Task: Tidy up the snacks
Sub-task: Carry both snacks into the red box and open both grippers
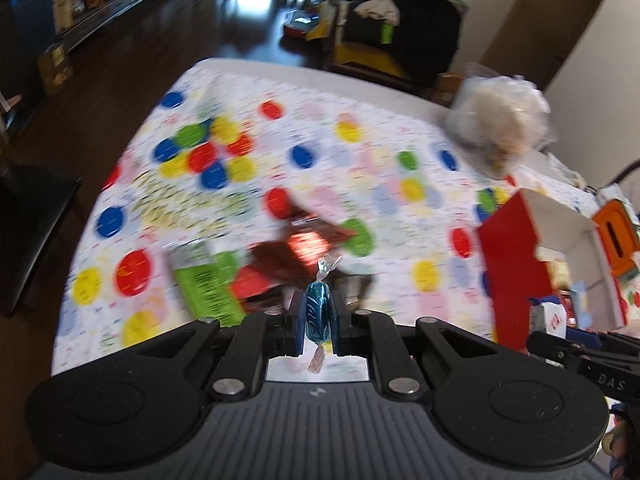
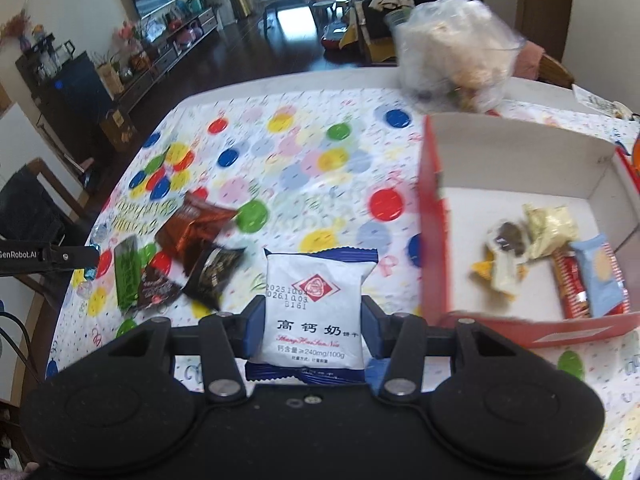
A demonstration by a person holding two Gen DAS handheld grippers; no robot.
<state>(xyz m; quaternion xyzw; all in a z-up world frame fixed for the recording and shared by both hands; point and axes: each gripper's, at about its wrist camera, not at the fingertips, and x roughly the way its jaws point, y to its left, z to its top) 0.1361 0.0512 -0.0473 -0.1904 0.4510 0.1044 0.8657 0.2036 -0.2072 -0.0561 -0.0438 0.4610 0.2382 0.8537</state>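
Observation:
My left gripper [image 1: 317, 300] is shut on a blue foil-wrapped candy [image 1: 318, 312], held upright above the dotted tablecloth [image 1: 360, 152]. My right gripper [image 2: 314, 306] is shut on a white biscuit packet with blue ends [image 2: 316, 308], lifted over the cloth. To its right stands a red box with a white inside [image 2: 436, 216] holding several snack packets [image 2: 560, 256]. Loose snacks remain on the cloth: a green bar [image 2: 127, 272], a brown packet [image 2: 196, 226] and dark packets [image 2: 212, 272]. In the left wrist view the red box [image 1: 508, 264] sits at right and the green bar [image 1: 208, 288] at lower left.
A clear plastic bag of snacks [image 2: 456, 48] stands at the table's far right edge, just behind the box; the same plastic bag [image 1: 500, 120] shows in the left wrist view. An orange object [image 1: 618, 236] lies past the box. A dark chair [image 2: 36, 208] stands at the table's left side.

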